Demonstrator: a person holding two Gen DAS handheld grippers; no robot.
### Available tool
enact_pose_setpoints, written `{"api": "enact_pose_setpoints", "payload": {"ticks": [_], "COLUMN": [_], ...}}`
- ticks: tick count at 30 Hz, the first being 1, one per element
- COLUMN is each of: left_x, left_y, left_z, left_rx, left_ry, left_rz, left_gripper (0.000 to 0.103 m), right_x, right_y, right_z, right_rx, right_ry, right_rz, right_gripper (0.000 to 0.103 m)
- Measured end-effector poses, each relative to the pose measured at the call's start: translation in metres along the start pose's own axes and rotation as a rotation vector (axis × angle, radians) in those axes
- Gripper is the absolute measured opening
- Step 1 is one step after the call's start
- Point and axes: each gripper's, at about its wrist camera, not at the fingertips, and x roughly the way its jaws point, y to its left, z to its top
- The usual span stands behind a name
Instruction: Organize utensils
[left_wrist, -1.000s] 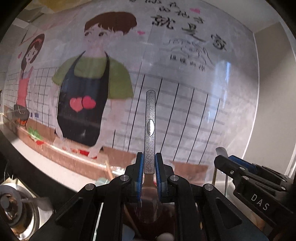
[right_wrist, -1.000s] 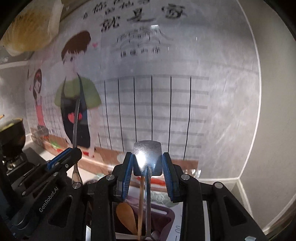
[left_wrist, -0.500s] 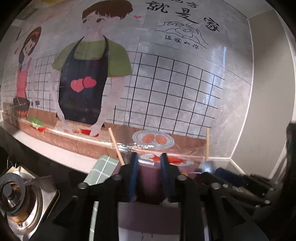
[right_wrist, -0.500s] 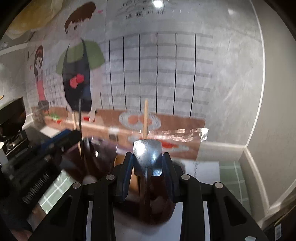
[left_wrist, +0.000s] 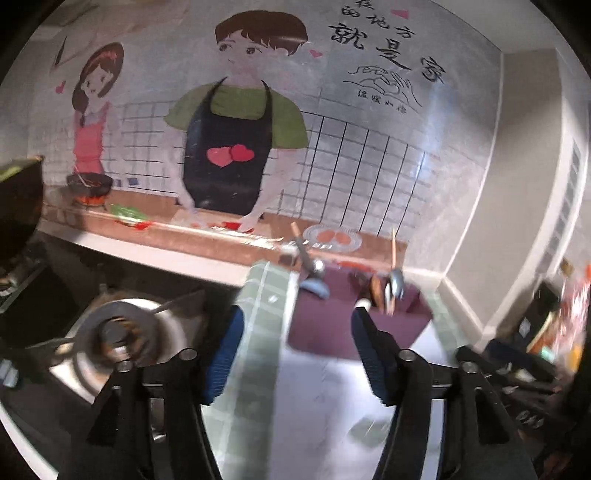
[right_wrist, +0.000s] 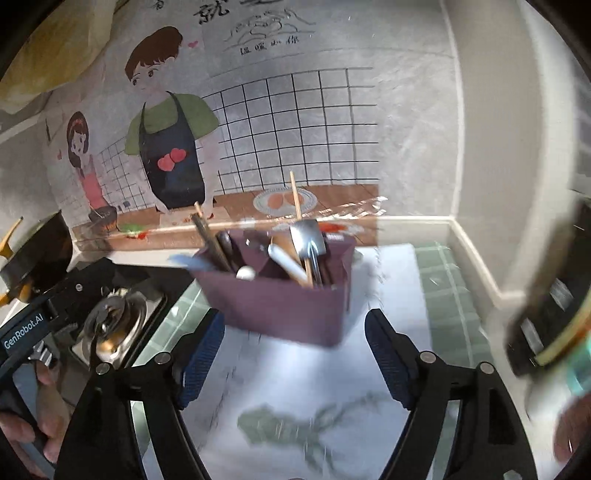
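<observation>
Left hand-held gripper (right_wrist: 26, 328) marked "GenRobot.AI", both just spread wide, empty, purple utensil holder (right_wrist: 280, 299) ahead

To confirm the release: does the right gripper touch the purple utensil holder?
Apart. The right wrist view shows the right gripper open, with white countertop visible between its fingertips and the purple utensil holder.

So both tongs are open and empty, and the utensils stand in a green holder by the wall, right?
Not quite: the holder is dark purple, as the right wrist view shows. Both the left tongs and the right tongs, jaws just opened, are empty, and the utensils do stand in it.
</observation>
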Motion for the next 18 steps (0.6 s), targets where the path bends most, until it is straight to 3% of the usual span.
{"api": "enact_pose_setpoints", "payload": {"ticks": [2, 8, 13, 18], "left_x": [-0.019, -0.064, -0.104, -0.127], "left_y": [0.004, 0.002, -0.003, -0.01], "left_z": [-0.008, -0.034, -0.05, -0.057], "left_rx": [0.033, 0.142, 0.166, 0.184], "left_ry": [0.022, 0.077, 0.038, 0.029], "left_rz": [0.004, 0.013, 0.017, -0.002], "left_gripper": [0.073, 0.088, 0.093, 0.095], "right_x": [-0.019, -0.086, -0.121, -0.14], "right_y": [0.009, 0.031, 0.042, 0.051], "right_z": [-0.009, -0.04, -0.061, -0.073], "right_rx": [-0.004, 0.001, -0.013, -0.009], "right_ry": [0.002, -0.035, -0.058, -0.069], "right_rz": [-0.019, -0.084, -0.148, -0.149], "right_gripper": [0.078, 0.098, 0.099, 0.1]}}
